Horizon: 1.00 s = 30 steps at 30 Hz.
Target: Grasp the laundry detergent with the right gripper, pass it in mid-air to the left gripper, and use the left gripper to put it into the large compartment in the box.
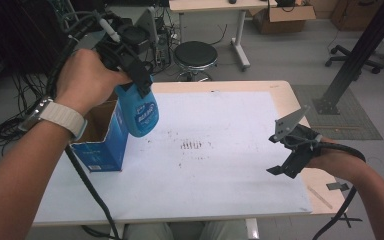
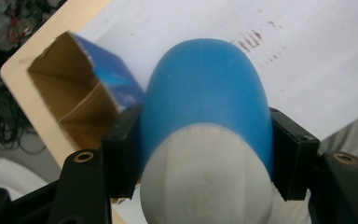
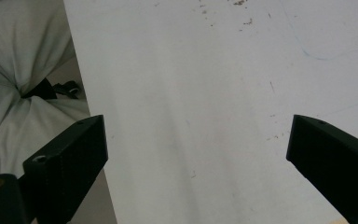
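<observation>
So my left gripper (image 1: 139, 82) has its jaws clamped on a blue bottle (image 1: 140, 110), one pad pressed against each side of it. In the left gripper view the bottle (image 2: 205, 107) sits right between the jaws, its white end nearest the camera and the blue body running away from me. From above it hangs below the jaws, lifted clear of the table (image 1: 280, 92), with some white lettering on the side that I can't read.

Just past the bottle and off to one side of my left jaws there's an open blue cardboard box (image 1: 102, 145), standing upright on the white sheet (image 1: 220, 175) that covers most of the tabletop. The bottle is right by the box's upper edge; whether they touch I can't tell. The box's brown inside (image 2: 70, 98) is visible in the left gripper view.

My right gripper (image 1: 287, 162) is well apart from all that, low near the other edge of the table. Its jaws stand wide apart with nothing between them, just the white sheet (image 3: 205, 116) beyond them, a few small dark marks on it.
</observation>
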Available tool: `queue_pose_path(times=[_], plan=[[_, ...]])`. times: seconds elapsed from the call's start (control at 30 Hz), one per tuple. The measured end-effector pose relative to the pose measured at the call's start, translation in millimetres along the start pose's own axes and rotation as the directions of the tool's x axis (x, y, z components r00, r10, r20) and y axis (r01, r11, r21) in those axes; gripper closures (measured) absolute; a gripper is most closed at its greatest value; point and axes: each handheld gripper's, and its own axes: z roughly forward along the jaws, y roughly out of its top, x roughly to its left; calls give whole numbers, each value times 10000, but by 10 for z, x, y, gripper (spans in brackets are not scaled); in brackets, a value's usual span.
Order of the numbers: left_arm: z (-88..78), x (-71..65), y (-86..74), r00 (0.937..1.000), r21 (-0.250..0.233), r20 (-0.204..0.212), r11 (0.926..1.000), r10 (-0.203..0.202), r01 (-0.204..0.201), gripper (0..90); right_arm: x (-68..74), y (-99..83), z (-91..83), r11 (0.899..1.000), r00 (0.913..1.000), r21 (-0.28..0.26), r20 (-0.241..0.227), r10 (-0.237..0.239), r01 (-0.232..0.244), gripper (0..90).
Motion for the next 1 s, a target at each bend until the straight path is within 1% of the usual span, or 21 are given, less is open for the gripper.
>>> queue_pose_path(times=[0.1, 0.2, 0.27, 0.37, 0.47, 0.57, 0.67, 0.7, 0.73, 0.83, 0.87, 0.97, 1.0], plan=[[-30, 89, 0, 9983, 12, -255, 9986, -533, 534, 383, -16, 0, -24, 9999, 10000, 101, 8, -18, 18, 51], [-67, 196, -11, 9949, 50, -325, 9954, -954, 956, 383, -22, 9, -45, 9995, 9999, 282, 46, -108, 106, 52], [-102, 277, -26, 9915, 50, -330, 9920, -1259, 1261, 384, -26, 13, -59, 9994, 9999, 305, 66, -137, 135, 53], [-148, 393, -55, 9835, 85, -399, 9842, -1765, 1770, 384, -35, 13, -65, 9992, 9998, 357, 85, -152, 149, 53], [-175, 498, -88, 9739, 82, -560, 9753, -2199, 2207, 384, -46, 20, -64, 9991, 9998, 381, 67, -170, 168, 55], [-193, 611, -134, 9626, 69, -648, 9645, -2630, 2640, 384, -58, 33, -65, 9991, 9998, 382, 79, -178, 175, 55], [-203, 723, -190, 9491, 52, -702, 9514, -3069, 3080, 384, -72, 47, -70, 9992, 9997, 351, 91, -212, 209, 59], [-205, 759, -208, 9436, 54, -737, 9460, -3229, 3241, 384, -76, 52, -73, 9991, 9997, 379, 106, -207, 203, 60], [-206, 795, -225, 9410, 78, -794, 9438, -3289, 3305, 384, -80, 57, -73, 9991, 9997, 379, 122, -211, 206, 60], [-204, 892, -274, 9284, 55, -957, 9325, -3589, 3611, 384, -94, 69, -65, 9991, 9997, 367, 126, -209, 204, 61], [-202, 923, -291, 9232, 14, -983, 9277, -3715, 3734, 384, -97, 74, -60, 9991, 9997, 377, 130, -194, 189, 60], [-177, 992, -333, 9139, -48, -1091, 9196, -3909, 3928, 384, -108, 81, -45, 9992, 9998, 379, 120, -155, 150, 59], [-163, 1011, -346, 9120, -22, -1125, 9179, -3945, 3968, 384, -111, 80, -40, 9991, 9998, 404, 122, -156, 151, 59]])
